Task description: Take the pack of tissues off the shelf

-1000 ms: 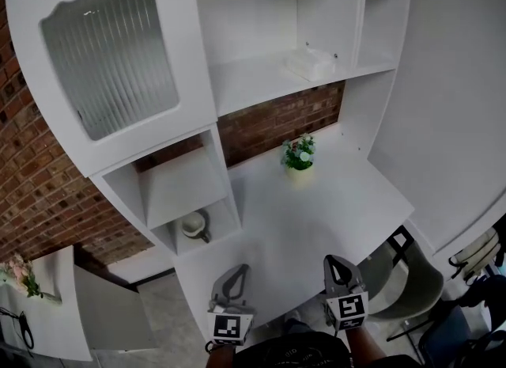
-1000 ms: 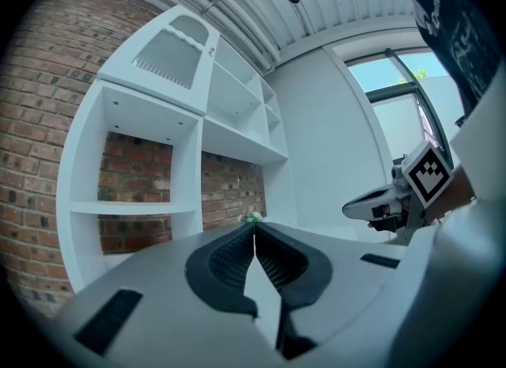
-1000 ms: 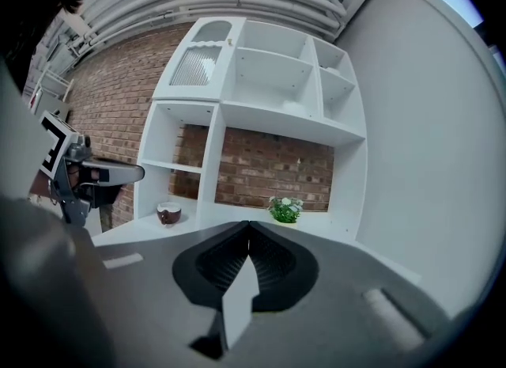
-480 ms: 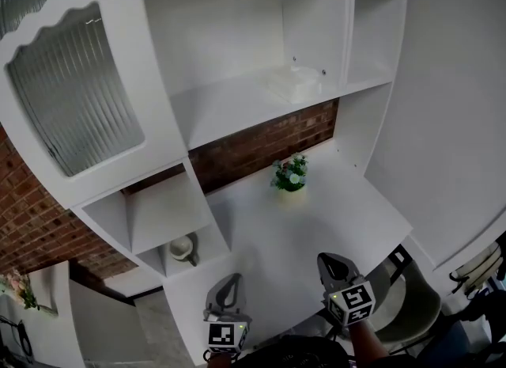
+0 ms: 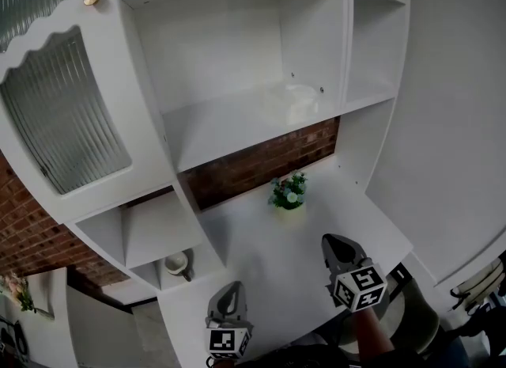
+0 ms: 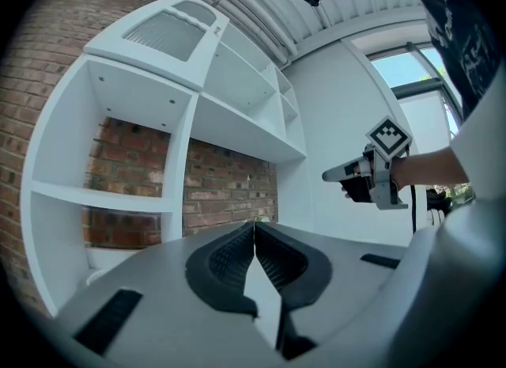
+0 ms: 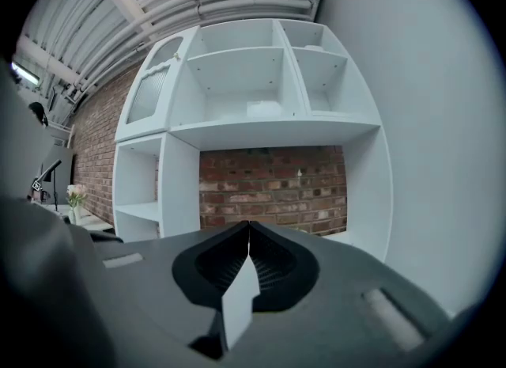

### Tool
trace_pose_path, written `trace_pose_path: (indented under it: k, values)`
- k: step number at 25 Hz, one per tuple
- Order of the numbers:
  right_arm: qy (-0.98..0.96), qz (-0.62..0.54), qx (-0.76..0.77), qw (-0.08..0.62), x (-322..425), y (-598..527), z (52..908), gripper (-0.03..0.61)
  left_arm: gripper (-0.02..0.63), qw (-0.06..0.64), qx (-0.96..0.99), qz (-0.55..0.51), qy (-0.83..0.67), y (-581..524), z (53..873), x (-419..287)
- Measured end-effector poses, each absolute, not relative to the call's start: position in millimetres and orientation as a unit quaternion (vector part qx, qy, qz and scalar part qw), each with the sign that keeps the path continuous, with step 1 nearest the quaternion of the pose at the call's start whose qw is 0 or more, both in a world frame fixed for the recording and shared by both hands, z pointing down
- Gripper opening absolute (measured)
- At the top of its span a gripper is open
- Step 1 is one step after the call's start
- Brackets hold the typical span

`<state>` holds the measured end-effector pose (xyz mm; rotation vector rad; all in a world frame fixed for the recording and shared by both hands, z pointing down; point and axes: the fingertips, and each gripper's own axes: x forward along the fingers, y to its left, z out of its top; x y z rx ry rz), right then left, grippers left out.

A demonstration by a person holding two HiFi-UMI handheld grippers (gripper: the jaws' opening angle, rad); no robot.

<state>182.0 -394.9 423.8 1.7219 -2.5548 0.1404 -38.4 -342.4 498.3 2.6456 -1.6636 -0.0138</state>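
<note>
The pack of tissues is a pale, see-through wrapped block lying on the wide middle shelf of the white wall unit, near its right divider. In the right gripper view the tissue pack shows small and far off, high above the jaws. My right gripper hangs over the desk's front right part, shut and empty, well below the shelf. My left gripper stays low at the desk's front edge, also shut with nothing in it. The left gripper view shows the right gripper held out in the air.
A small potted flower stands on the white desk against the brick wall. A cup sits in the low left cubby. A ribbed-glass cabinet door fills the upper left. A chair is at the lower right.
The head view has tilted upward, so the shelves sit lower and larger in frame. My right gripper has risen and moved forward a little; the left has dropped slightly toward the bottom edge.
</note>
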Motion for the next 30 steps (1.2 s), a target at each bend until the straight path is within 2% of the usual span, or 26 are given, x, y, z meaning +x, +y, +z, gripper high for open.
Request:
trace_pose_path:
  k: [3,6,8,10,16,25,30]
  values:
    - [-0.823,0.036,0.567,0.003,192,-412,397,0.006,0.012,0.014,0.842,0.0,-0.54,-348,502,-41]
    - [-0.824,0.026,0.566,-0.017,195,-426,366,0.04,0.012,0.024,0.834,-0.009,-0.551,-351,502,-47]
    - [-0.826,0.014,0.563,-0.026,197,-434,344,0.104,0.012,0.028,0.832,-0.018,-0.554,-350,504,-49]
    - [-0.829,-0.004,0.558,-0.04,196,-442,319,0.209,0.011,0.028,0.832,-0.017,-0.554,-350,502,-48]
    - [-0.844,-0.032,0.527,-0.09,183,-460,248,0.341,0.012,0.029,0.829,0.009,-0.559,-349,505,-63]
    - [-0.841,-0.046,0.533,-0.082,171,-499,199,0.464,0.012,0.026,0.831,0.0,-0.556,-358,503,-60]
    - [-0.839,-0.031,0.539,-0.072,172,-527,187,0.505,0.011,0.022,0.825,0.015,-0.565,-357,503,-66]
